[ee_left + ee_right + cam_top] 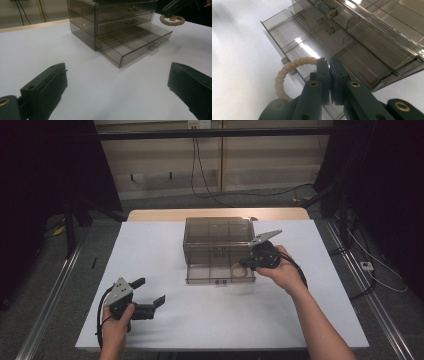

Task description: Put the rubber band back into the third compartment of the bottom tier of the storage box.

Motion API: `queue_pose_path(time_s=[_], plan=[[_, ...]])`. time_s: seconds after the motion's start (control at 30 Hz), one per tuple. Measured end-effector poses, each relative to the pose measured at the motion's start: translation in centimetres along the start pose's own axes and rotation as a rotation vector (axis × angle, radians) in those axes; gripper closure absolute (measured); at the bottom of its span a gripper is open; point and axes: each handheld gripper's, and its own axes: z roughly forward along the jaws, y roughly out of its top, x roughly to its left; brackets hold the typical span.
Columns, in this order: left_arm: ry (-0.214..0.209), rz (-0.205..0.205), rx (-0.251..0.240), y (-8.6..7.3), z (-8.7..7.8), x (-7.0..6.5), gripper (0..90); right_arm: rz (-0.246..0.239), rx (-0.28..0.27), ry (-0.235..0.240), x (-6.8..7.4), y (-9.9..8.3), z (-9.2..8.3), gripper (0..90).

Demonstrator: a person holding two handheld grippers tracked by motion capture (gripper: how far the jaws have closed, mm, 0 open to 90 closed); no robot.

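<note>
Right tool point(248, 263) is clamped on a beige rope ring point(287, 72), jaws nearly together on its braid. Ring hangs over the right end of the pulled-out bottom drawer point(135, 45) of the smoky clear drawer box point(217, 232), above the drawer, not in it. Left tool point(150, 292) sits low over the white desk point(165, 320), near-left, jaws wide apart, nothing between them, well apart from the box.

Beyond the white table point(150, 250) runs a pale panelled wall point(165, 155); black cables point(200, 175) trail down onto grey floor point(50, 285).
</note>
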Motion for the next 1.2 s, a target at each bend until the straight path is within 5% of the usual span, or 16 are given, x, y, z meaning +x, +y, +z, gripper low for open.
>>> queue_pose_path(time_s=[1.2], plan=[[0.0,0.0,0.0,-0.02,-0.02,0.01,2.7,0.014,0.009,-0.046,-0.97,0.11,0.49,86.8]])
